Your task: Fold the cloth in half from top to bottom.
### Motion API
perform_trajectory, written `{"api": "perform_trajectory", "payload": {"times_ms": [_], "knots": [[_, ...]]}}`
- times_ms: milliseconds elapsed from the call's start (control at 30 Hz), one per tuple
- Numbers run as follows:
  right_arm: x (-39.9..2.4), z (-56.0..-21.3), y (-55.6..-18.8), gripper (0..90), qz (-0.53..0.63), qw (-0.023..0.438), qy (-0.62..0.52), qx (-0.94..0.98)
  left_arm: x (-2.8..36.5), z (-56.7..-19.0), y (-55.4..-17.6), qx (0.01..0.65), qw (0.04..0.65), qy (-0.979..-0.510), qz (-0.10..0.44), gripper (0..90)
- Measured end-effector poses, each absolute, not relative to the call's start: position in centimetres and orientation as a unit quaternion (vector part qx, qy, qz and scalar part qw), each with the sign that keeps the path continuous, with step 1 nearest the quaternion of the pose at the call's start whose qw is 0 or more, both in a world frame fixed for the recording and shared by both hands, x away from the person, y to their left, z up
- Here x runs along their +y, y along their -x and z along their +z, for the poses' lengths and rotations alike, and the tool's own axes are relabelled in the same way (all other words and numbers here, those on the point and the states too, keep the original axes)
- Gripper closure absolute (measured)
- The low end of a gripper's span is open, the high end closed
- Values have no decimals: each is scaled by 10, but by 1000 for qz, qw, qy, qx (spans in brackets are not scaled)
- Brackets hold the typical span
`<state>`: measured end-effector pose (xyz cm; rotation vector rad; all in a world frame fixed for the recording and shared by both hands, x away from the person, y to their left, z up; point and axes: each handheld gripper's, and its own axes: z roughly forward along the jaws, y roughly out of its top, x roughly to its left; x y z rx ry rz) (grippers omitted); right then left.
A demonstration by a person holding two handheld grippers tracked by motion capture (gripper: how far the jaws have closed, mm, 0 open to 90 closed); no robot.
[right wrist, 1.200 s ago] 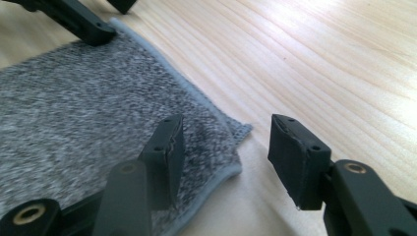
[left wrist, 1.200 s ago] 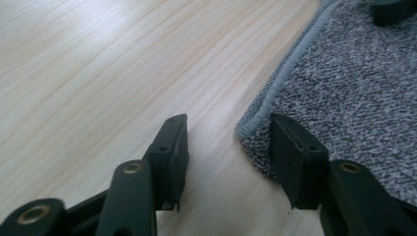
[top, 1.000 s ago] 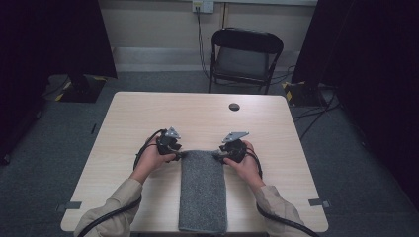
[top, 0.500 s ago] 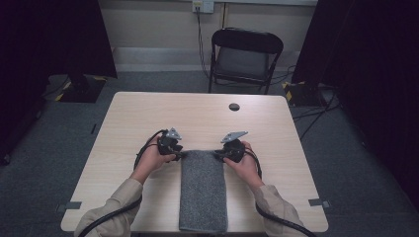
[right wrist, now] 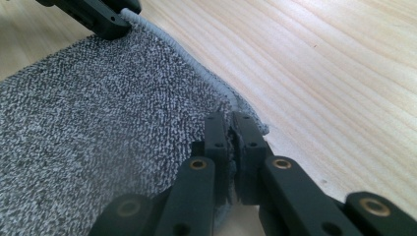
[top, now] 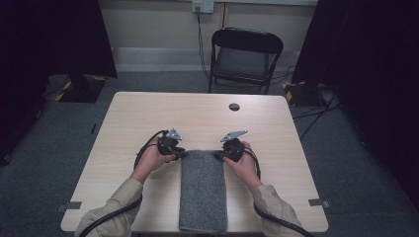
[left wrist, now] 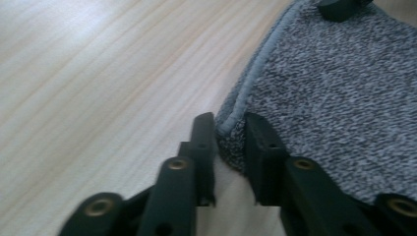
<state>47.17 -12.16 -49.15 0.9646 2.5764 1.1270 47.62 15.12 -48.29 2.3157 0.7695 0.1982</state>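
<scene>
A grey towel is lying flat on the wooden table, reaching to the near edge. The left gripper is pinching the towel's far left corner. The right gripper is squeezing the far right corner. A person's hands are holding both grippers.

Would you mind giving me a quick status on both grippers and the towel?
Left gripper closed on the grey towel's far left corner. Right gripper shut on the far right corner. Towel flat on the table, near end overhanging. Nothing in the way.
</scene>
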Motion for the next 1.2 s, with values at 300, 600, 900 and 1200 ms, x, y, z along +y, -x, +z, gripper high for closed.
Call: {"api": "perform_trajectory", "payload": {"times_ms": [300,600,900,1200], "knots": [[-125,-494,-471,869,391,80,-335,853,149,-481,-475,298,339,-890,69,863],[-133,-489,-477,869,409,71,-344,842,151,-471,-482,299,362,-880,67,863],[-142,-467,-493,868,431,80,-346,829,147,-439,-502,287,387,-872,87,854],[-149,-439,-486,865,454,95,-322,825,147,-415,-491,262,390,-877,95,846]]}}
